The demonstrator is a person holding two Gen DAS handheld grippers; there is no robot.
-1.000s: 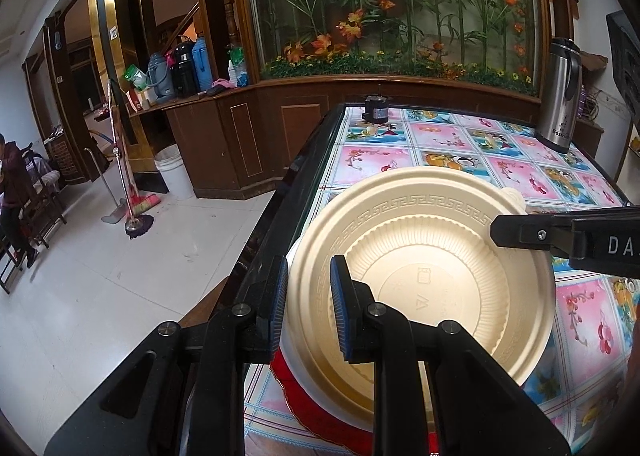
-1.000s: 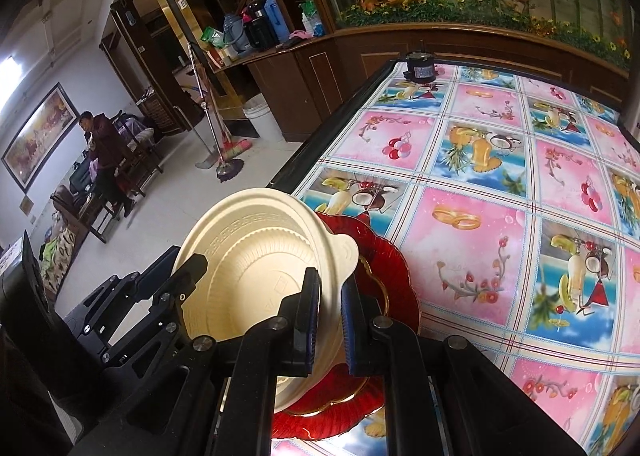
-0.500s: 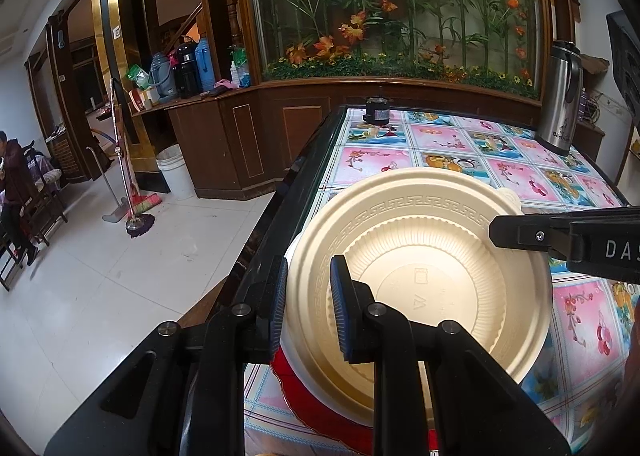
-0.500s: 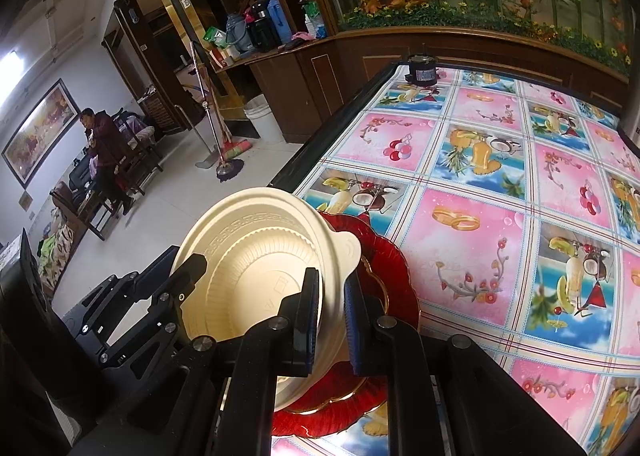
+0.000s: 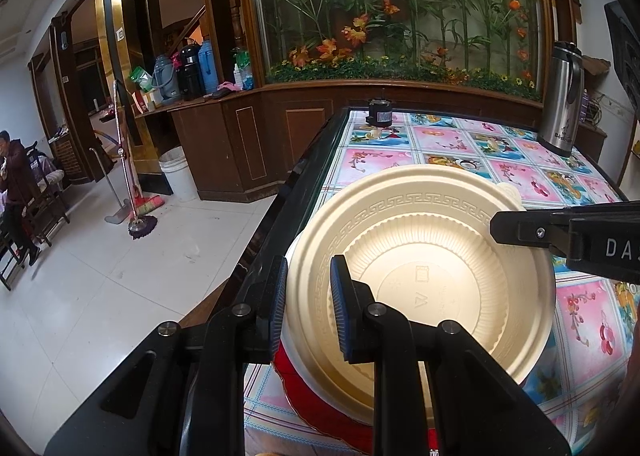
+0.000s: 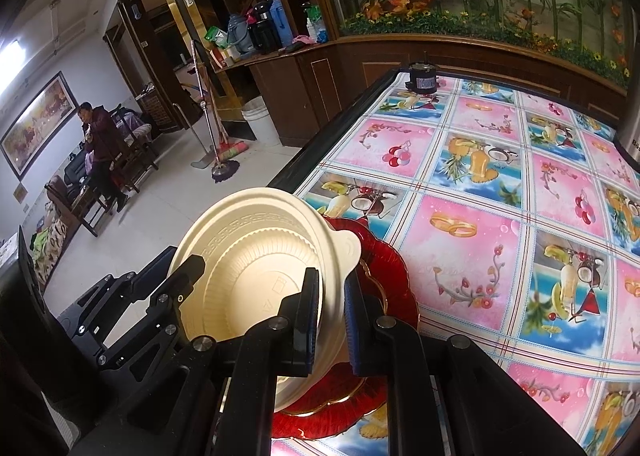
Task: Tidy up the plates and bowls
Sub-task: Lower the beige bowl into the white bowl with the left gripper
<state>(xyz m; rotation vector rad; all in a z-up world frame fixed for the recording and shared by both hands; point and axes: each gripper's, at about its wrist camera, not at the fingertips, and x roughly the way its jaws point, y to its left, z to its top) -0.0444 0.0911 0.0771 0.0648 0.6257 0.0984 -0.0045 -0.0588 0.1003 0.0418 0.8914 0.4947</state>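
Observation:
A cream plastic bowl (image 5: 420, 256) with a ribbed inside hangs tilted over a red plate (image 5: 320, 416) at the table's near left corner. My left gripper (image 5: 308, 304) is shut on the bowl's near left rim, one pad inside and one outside. In the right wrist view the same bowl (image 6: 248, 256) has its right wall pinched by my right gripper (image 6: 332, 316), just below a small rim handle. The red plate (image 6: 392, 276) lies flat under it. Whether the bowl touches the plate is hidden. The left gripper (image 6: 188, 272) shows on the bowl's far side.
The table (image 6: 480, 216) carries a pink and blue fruit-print cloth. A small black device (image 5: 380, 112) stands at its far edge and a steel thermos (image 5: 562, 96) at the far right. The black table edge (image 5: 296, 192) runs along the left, with tiled floor beyond. A person (image 6: 100, 136) sits far left.
The right gripper's fingers stand a touch further apart on the bowl's wall. The bowl and both hands have kept their places.

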